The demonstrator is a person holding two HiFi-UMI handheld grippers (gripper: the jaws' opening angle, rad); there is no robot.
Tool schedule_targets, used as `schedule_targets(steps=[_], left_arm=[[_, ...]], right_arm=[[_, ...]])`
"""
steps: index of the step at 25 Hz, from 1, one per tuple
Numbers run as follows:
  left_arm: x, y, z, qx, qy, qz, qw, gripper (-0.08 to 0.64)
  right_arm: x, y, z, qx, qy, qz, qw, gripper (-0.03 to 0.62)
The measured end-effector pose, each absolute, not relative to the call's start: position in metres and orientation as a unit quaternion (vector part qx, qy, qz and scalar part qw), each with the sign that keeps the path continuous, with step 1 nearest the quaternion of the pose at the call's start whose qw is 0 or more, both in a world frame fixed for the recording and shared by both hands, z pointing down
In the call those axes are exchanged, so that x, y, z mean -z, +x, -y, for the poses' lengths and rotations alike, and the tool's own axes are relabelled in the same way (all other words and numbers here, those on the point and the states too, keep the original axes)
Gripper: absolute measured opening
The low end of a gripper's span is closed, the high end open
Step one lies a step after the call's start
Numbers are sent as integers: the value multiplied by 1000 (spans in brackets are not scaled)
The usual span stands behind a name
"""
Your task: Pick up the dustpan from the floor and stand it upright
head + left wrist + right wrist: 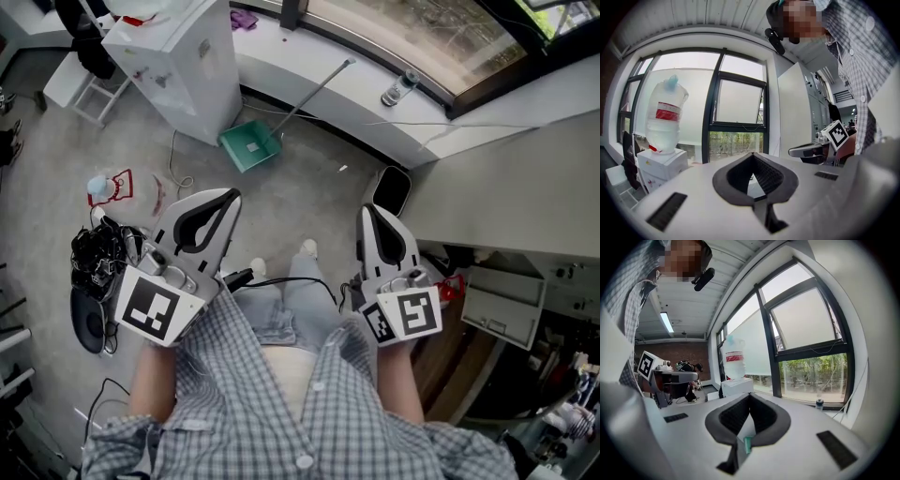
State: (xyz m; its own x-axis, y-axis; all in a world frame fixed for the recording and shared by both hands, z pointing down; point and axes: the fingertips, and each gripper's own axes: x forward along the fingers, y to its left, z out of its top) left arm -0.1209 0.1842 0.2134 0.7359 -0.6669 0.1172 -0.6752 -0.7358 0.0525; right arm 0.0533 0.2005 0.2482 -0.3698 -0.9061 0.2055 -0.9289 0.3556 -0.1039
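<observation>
The green dustpan (250, 145) rests on the grey floor by the window ledge, its long handle (319, 89) slanting up against the ledge. Both grippers hang well back from it, near the person's waist. My left gripper (226, 195) points toward the dustpan with its jaws closed tip to tip and nothing between them. My right gripper (367, 210) is likewise shut and empty. In the left gripper view the left gripper (752, 154) shows its pads meeting. A green sliver of the dustpan (747, 445) shows through the gap in the right gripper view.
A white water dispenser (183, 56) stands left of the dustpan. A bottle (398, 89) lies on the ledge. A black flat object (392, 190) sits on the floor at the right. Tangled cables (98, 258) and a red-and-white item (112, 187) lie at left.
</observation>
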Motion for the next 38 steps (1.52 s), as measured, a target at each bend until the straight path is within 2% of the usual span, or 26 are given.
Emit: schedule_targets(steps=[14, 30, 38], left_arm=[[-205, -49, -166, -36, 906, 420, 51, 6], [-201, 1, -157, -25, 883, 466, 43, 6], [-207, 1, -145, -37, 881, 469, 50, 6]], right_arm=[[-240, 128, -156, -86, 504, 858, 60, 6], [-249, 193, -136, -87, 484, 869, 56, 6], [-259, 197, -125, -103, 488, 865, 58, 6]])
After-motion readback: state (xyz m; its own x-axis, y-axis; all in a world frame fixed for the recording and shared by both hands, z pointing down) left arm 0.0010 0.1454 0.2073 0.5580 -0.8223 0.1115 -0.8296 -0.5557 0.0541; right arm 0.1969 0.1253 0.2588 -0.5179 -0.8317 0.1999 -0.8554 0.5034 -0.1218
